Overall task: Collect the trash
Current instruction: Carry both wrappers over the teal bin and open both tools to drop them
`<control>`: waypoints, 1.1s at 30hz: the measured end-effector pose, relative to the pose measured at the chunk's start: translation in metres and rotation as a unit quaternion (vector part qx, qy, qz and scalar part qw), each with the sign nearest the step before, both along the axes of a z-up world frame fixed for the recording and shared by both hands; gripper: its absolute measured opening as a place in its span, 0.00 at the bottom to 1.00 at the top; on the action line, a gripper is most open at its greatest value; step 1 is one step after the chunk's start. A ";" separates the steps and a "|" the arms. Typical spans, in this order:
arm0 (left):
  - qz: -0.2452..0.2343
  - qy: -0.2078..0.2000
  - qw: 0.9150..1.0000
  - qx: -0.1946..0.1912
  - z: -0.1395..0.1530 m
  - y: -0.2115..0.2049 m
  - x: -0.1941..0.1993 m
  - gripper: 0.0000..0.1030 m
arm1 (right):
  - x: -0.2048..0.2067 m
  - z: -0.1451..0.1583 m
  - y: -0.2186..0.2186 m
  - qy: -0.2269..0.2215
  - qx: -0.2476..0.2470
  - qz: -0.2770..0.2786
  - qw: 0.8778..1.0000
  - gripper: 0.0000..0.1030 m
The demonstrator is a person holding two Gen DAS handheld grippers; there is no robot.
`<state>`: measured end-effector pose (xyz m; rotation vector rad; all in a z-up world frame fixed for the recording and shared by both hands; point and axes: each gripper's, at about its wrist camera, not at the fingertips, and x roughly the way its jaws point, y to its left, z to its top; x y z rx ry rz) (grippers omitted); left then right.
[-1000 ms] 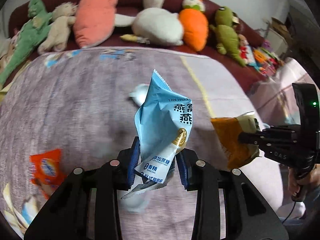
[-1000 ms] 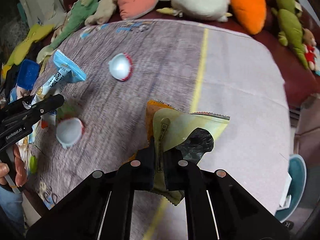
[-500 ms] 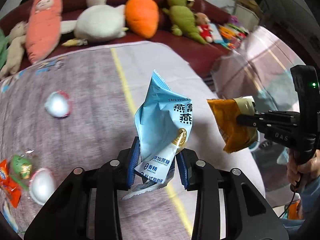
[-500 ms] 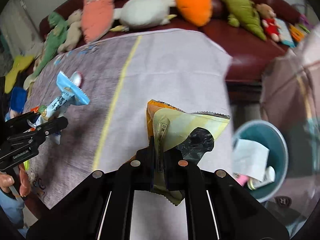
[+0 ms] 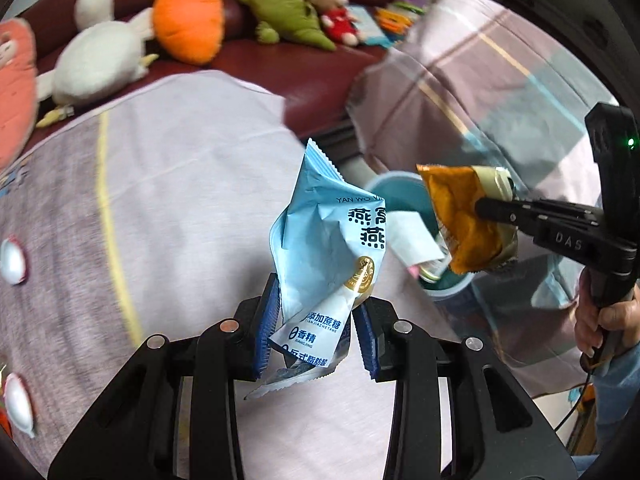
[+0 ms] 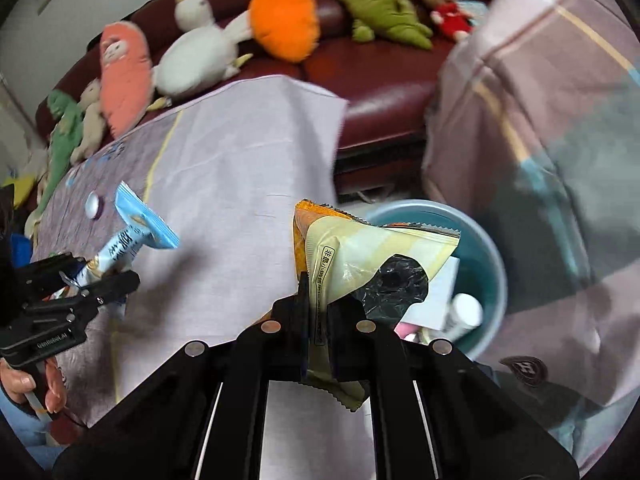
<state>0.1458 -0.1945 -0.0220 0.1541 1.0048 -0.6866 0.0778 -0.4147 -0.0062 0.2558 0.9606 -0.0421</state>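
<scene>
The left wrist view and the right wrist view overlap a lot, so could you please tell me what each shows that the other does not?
Only the left wrist view shows the white capsules at the table's left edge and the orange face of the orange wrapper in the right gripper. Only the right wrist view shows the white bottle inside the teal bin and the green plush. Both show the blue wrapper in the left gripper, the bin and the carrot plush.

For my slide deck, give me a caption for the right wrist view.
Right gripper carries a yellow wrapper toward the teal bin.
</scene>
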 end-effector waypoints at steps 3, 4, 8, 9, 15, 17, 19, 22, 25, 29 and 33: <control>-0.021 0.008 1.000 0.006 -0.008 -0.028 -0.001 0.36 | -0.008 -0.005 -0.024 0.001 0.004 -0.019 1.000 0.07; -0.027 0.010 1.000 0.008 -0.010 -0.038 -0.002 0.36 | -0.010 -0.006 -0.034 0.001 0.007 -0.028 1.000 0.07; -0.059 0.020 0.998 0.023 -0.024 -0.079 -0.002 0.37 | -0.016 -0.014 -0.064 0.001 0.019 -0.056 0.998 0.07; -0.065 0.023 0.997 0.027 -0.028 -0.087 -0.002 0.37 | -0.016 -0.017 -0.073 0.001 0.022 -0.064 0.998 0.07; -0.110 0.043 0.992 0.052 -0.055 -0.145 -0.001 0.37 | -0.013 -0.026 -0.097 0.006 0.033 -0.080 0.996 0.07; -0.119 0.052 0.990 0.056 -0.064 -0.160 0.000 0.37 | -0.012 -0.029 -0.102 0.011 0.033 -0.081 0.996 0.07; -0.126 0.060 0.989 0.059 -0.073 -0.172 0.002 0.37 | -0.011 -0.033 -0.108 0.015 0.034 -0.085 0.996 0.07; -0.134 0.066 0.987 0.066 -0.083 -0.184 0.003 0.39 | -0.010 -0.038 -0.114 0.020 0.037 -0.090 0.995 0.07; -0.135 0.067 0.986 0.075 -0.091 -0.191 0.004 0.54 | -0.010 -0.041 -0.118 0.022 0.039 -0.091 0.995 0.07; -0.117 0.045 0.988 0.095 -0.091 -0.192 0.004 0.91 | -0.006 -0.042 -0.117 0.024 0.040 -0.089 0.995 0.07; -0.108 0.033 0.988 0.103 -0.085 -0.188 0.004 0.93 | -0.004 -0.042 -0.114 0.023 0.040 -0.088 0.995 0.08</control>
